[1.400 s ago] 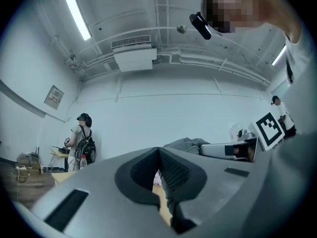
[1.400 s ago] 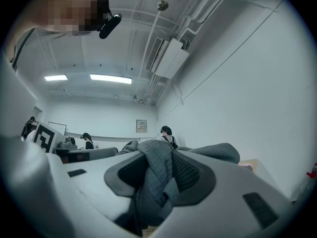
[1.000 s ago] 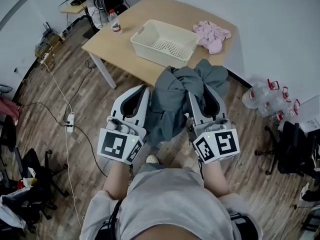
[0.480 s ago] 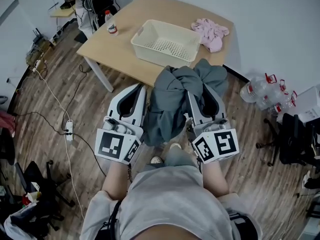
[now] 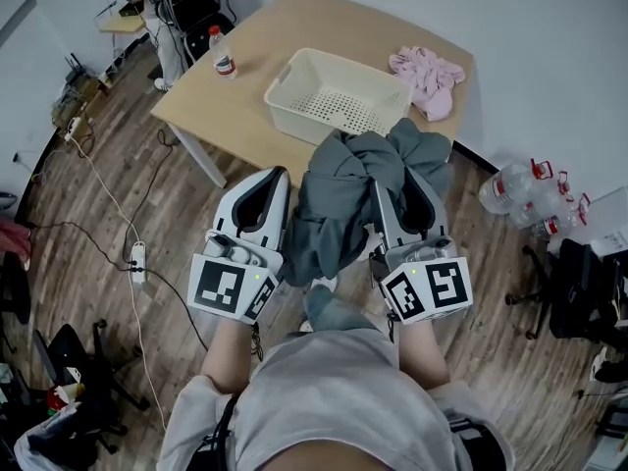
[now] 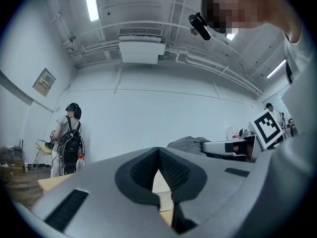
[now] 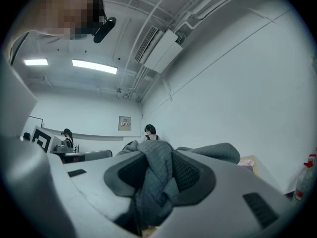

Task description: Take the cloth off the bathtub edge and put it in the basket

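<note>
The left gripper [image 5: 269, 177] is closed tip to tip on nothing. Just to its right hangs the crumpled grey cloth [image 5: 343, 204], pinched between the jaws of the right gripper [image 5: 397, 173]. The cream perforated plastic basket [image 5: 282, 94] on the light wooden desk [image 5: 221, 101] lies closer ahead of both grippers than half a second ago, and the cloth's top now reaches its near rim. Only the right gripper view shows the fabric bunched between the pads [image 7: 190, 175]. The head view alone shows the desk's near edge just ahead, with bare desk ahead-left of the left gripper.
</note>
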Tool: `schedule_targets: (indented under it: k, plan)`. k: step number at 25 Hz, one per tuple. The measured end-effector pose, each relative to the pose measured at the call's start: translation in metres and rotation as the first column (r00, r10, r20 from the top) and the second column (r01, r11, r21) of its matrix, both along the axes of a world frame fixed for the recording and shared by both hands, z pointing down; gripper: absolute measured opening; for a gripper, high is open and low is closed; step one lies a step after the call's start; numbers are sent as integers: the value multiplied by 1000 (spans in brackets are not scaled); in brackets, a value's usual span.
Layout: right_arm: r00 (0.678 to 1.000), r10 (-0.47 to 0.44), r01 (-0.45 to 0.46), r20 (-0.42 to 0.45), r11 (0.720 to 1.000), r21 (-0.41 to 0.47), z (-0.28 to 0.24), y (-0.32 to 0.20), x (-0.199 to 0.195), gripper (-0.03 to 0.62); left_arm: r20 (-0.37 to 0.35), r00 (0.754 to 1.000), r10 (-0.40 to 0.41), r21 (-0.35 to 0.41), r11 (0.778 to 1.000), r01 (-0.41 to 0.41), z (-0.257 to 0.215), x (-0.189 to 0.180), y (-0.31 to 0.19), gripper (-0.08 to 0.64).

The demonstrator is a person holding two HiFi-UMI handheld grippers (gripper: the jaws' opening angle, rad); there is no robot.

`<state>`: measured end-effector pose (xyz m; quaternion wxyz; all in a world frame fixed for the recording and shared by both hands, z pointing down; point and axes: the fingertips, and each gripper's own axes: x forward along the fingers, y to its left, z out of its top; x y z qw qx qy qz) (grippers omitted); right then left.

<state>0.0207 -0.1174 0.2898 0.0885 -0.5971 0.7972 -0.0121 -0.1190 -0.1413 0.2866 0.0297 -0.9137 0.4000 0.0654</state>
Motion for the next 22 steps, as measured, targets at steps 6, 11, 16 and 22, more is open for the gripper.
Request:
schedule_targets:
  k: [6, 11, 16, 22]
  plan:
    - [1000, 5, -5, 10, 1000, 18, -6, -49, 1, 147, 10, 1000, 5, 8, 1000, -5, -4, 2, -53, 12]
    - [1000, 20, -21, 17, 1000, 20, -12, -88, 19, 147, 20, 1000, 22, 18, 1000, -23, -13, 22, -93, 12]
    - [999, 30, -31, 24, 999, 35, -17, -121, 37, 147, 27, 999, 29, 35, 999, -30, -19, 39, -126, 12]
    - [999, 33, -35, 25, 998, 58, -19, -143, 48, 147, 17, 999, 30, 53, 998, -31, -19, 48, -148, 12]
